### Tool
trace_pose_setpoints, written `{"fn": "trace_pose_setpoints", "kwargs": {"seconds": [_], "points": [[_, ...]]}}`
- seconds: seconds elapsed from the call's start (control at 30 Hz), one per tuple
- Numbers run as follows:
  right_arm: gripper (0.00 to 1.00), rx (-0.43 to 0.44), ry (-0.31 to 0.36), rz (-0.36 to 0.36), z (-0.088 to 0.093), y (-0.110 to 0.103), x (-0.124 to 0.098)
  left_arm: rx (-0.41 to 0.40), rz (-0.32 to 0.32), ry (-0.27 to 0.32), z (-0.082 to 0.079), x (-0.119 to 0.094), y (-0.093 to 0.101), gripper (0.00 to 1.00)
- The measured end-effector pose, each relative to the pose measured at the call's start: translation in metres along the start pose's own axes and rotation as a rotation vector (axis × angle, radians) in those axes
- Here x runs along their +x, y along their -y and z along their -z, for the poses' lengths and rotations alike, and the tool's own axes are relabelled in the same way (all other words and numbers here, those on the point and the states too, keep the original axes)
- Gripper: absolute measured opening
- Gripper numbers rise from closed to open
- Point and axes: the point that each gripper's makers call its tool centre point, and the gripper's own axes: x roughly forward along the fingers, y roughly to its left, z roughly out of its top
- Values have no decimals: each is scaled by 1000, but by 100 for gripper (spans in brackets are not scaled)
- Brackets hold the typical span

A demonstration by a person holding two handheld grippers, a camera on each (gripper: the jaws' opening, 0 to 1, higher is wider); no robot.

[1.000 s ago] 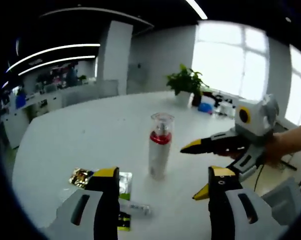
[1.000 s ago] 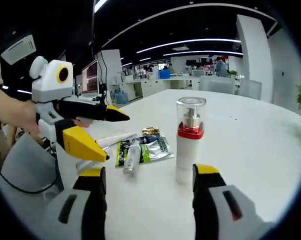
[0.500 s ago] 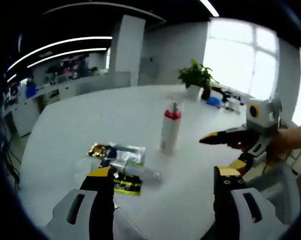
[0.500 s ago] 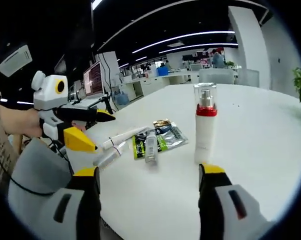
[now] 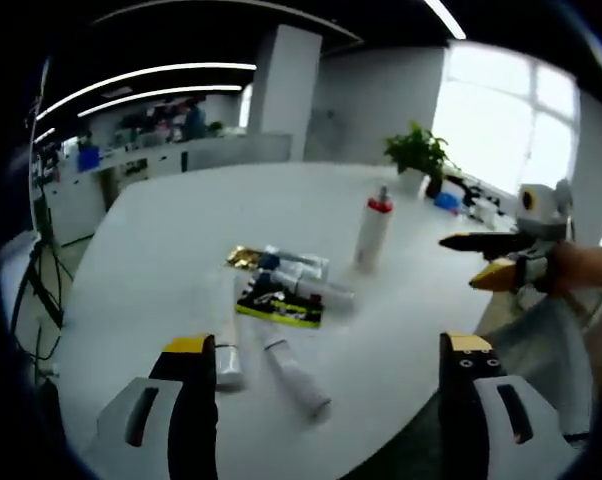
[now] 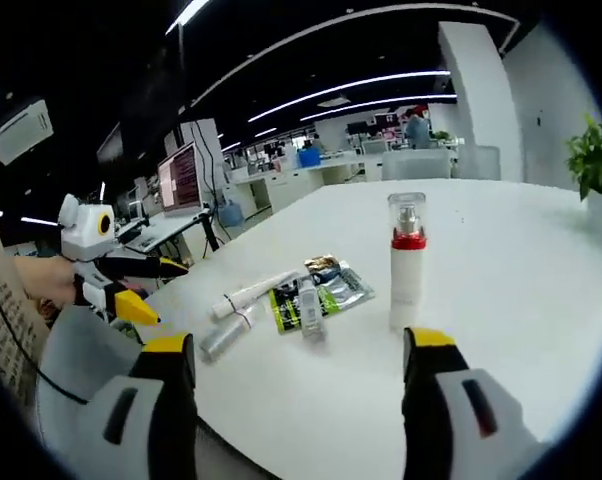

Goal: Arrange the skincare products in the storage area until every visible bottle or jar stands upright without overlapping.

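Both grippers, left (image 5: pixel 321 400) and right (image 6: pixel 296 395), hover empty, jaws apart. The pump bottle (image 6: pixel 406 262) stands mid-worktop; tubes (image 6: pixel 251 295) lie near the sachets (image 6: pixel 326 290), probably light, slippery: grip mid-body.

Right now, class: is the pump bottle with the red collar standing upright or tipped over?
Upright. The pump bottle stands on its base on the white table, clear cap on top, apart from the lying tubes.
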Motion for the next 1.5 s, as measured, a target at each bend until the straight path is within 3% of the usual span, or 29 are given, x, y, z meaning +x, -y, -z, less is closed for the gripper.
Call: {"fn": "trace_pose_setpoints", "kwargs": {"seconds": [0.03,0.33,0.43,0.53,0.8,1.17,1.3,1.5], "points": [[86,15,32,0,-7,-3,-2,-8,-4,1,2,-7,-3,91],[86,18,59,49,-14,-11,-14,-30,-62,10,15,-50,-28,93],[85,33,79,67,-17,-12,-20,-27,-69,15,11,-55,-29,93],[85,48,97,90,-19,-10,-24,24,-85,16,8,-59,-29,93],[83,110,112,142,-16,2,-33,-33,-121,39,12,-70,-34,92],[81,105,79,150,-7,5,-30,-41,-165,60,15,-72,-45,91],[81,102,70,148,-5,5,-30,0,-169,37,19,-71,-43,90],[81,79,67,149,-5,4,-29,-2,-161,11,22,-69,-41,91]]}}
